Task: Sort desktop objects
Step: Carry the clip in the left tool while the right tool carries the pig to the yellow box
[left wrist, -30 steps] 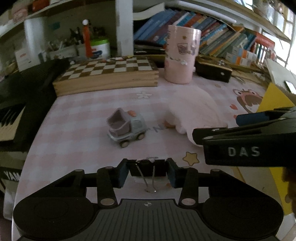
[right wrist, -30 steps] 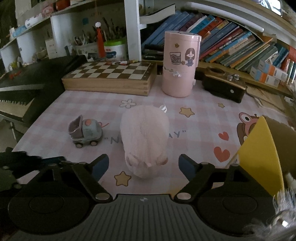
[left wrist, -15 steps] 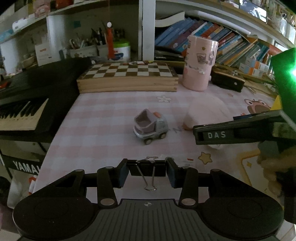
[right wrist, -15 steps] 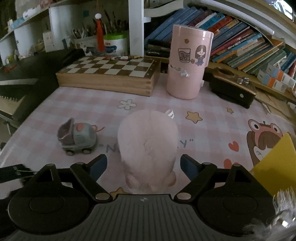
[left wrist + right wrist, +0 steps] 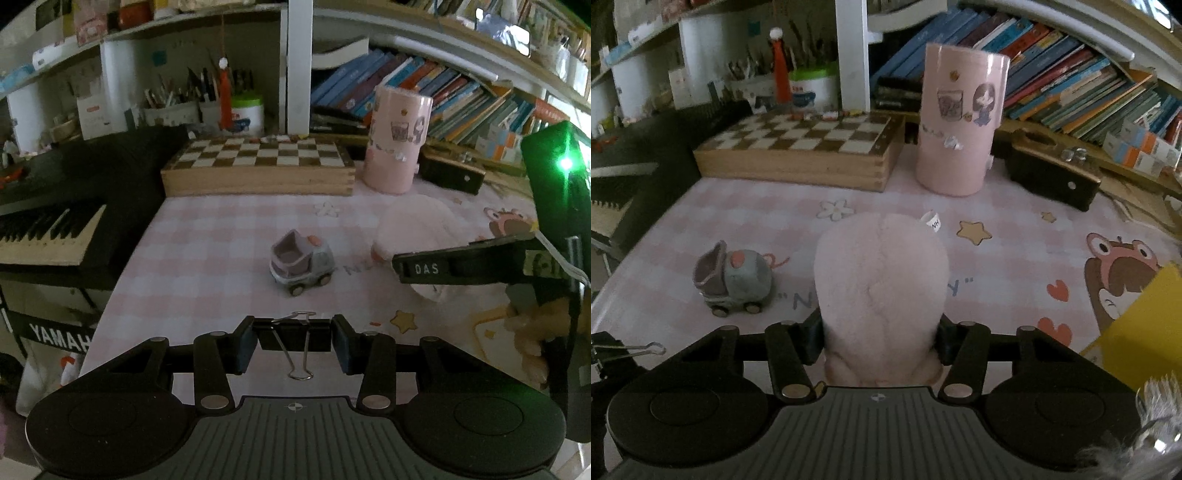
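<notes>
While closing, right tongs [image 5: 879, 341] around pink plush toy [image 5: 881, 288]; left tongs [image 5: 294, 341] clenched on binder clip [image 5: 295, 338]

- The soft pink plush toy [image 5: 882, 295] hides its near end behind the right tool [image 5: 881, 341].
- The frame edge cuts the yellow card box [image 5: 1145, 328].

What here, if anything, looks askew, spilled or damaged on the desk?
Nothing looks spilled or broken. The toy truck stands on its wheels, and the pink canister stands upright beside the chessboard box. The pink plush lies on the mat between the closing right gripper. The left gripper holds a binder clip.
</notes>
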